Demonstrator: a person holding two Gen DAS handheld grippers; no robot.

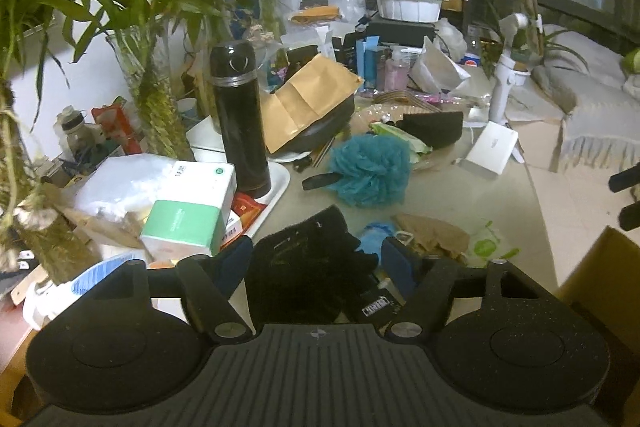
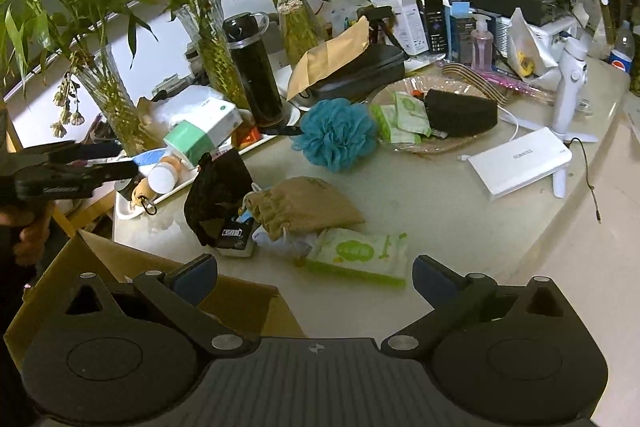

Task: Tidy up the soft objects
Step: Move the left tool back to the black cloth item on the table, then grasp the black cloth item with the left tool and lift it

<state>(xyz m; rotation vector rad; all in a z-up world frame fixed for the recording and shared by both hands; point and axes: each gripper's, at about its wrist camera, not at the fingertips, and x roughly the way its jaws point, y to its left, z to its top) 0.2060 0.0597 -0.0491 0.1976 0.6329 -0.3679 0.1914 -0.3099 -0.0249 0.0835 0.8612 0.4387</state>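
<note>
Left gripper (image 1: 316, 259): jaws set apart on either side of a black knitted glove (image 1: 308, 263); whether the pads press on it cannot be told.
Right gripper (image 2: 314, 277): held open above the table edge, nothing between the pads.
Black knitted glove: lying at the table's near edge.
Tan drawstring pouch (image 2: 308, 205): just right of the glove.
Green wipes pack (image 2: 356, 255): near the glove, beyond the pouch.
Teal bath pouf (image 1: 370, 171): behind the glove, further up the table (image 2: 440, 211).
Cardboard box (image 2: 244, 301): below the glove, off the table edge.
</note>
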